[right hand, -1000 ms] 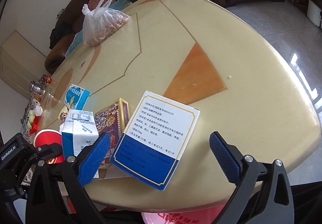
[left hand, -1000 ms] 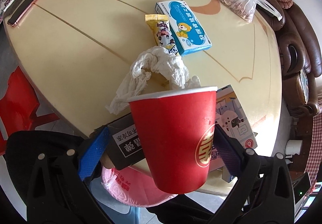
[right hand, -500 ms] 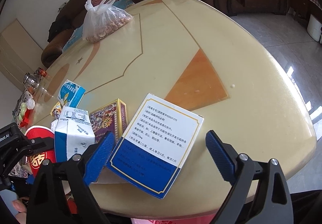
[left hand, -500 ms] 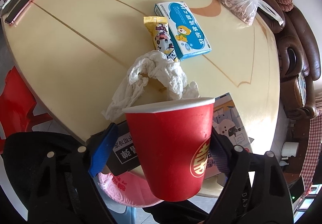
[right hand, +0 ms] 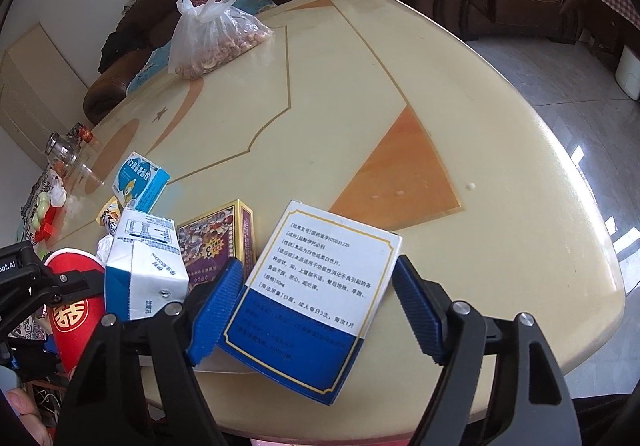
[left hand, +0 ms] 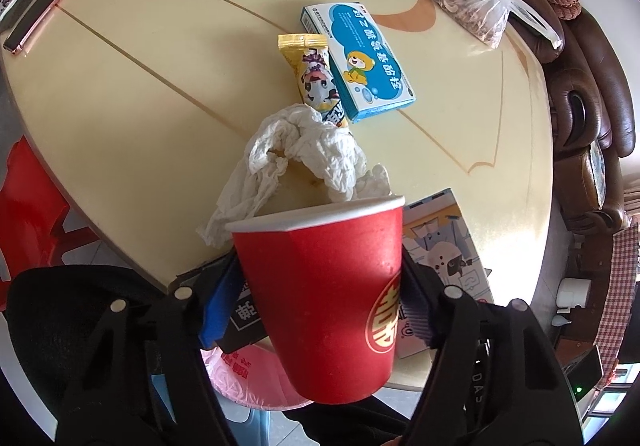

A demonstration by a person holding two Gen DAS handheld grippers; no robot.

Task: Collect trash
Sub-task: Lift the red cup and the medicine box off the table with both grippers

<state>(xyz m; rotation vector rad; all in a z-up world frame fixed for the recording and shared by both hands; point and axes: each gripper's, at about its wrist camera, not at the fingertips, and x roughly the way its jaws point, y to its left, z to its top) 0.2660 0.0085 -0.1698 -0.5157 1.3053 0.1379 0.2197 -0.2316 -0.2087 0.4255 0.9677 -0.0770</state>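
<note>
At table edge, red cup [left hand: 328, 298] upright

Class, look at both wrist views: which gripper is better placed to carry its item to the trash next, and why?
Left. The left gripper has closed onto the red paper cup. The right gripper has been closing around the blue-and-white medicine box, with a gap at one pad.

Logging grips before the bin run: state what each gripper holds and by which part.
Left gripper: red paper cup, clamped across its sidewall, below the rim. Right gripper: jaws just closing around the white-and-blue box; far pad looks clear, so no hold yet.
</note>
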